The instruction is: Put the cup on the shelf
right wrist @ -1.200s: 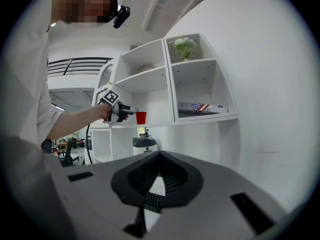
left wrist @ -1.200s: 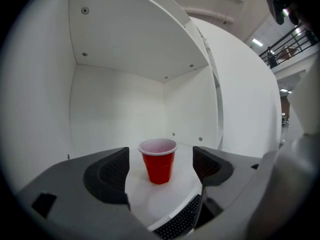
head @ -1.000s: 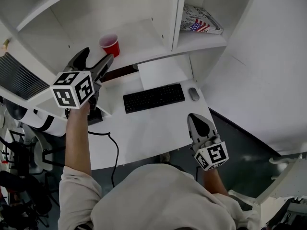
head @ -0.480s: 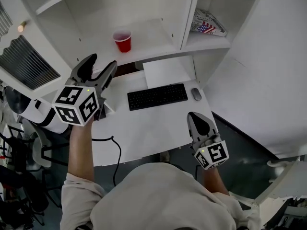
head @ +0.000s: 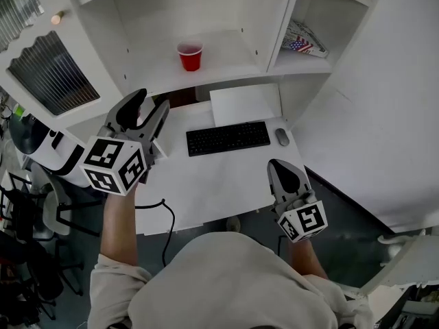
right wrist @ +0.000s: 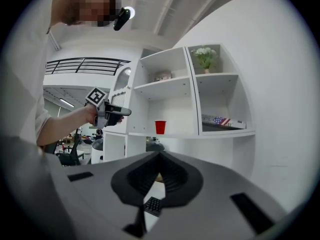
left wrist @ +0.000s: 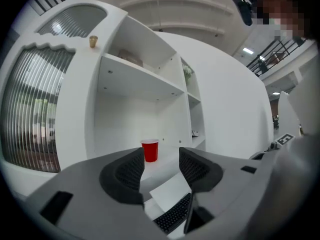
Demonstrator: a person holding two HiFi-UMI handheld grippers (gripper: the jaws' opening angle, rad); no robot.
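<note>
- White shelf unit (head: 230, 64) stands at the back of a white desk (head: 219, 184), seen from above in the head view.
- Red cup (head: 190, 56): upright, mouth up, on the lower board of the wide left compartment, roughly mid-board. Nothing touches it.
- Right compartment: a flat flag-printed box (head: 304, 41) lies on its board.
- Desk top: black keyboard (head: 228, 138), grey mouse (head: 282, 137) just right of it, white sheet (head: 245, 104) behind the keyboard, under the shelf edge. A black cable (head: 163, 214) hangs over the front edge at left.
- Left gripper (head: 147, 103): raised over the desk's left end, pointing toward the shelf, well apart from the cup. Jaws part-way apart and closing, with nothing between them. In the left gripper view the cup shows far beyond the gap.
- Right gripper (head: 280, 167): low at the desk's front right corner. Jaws together, pads meeting, holding nothing.
</note>
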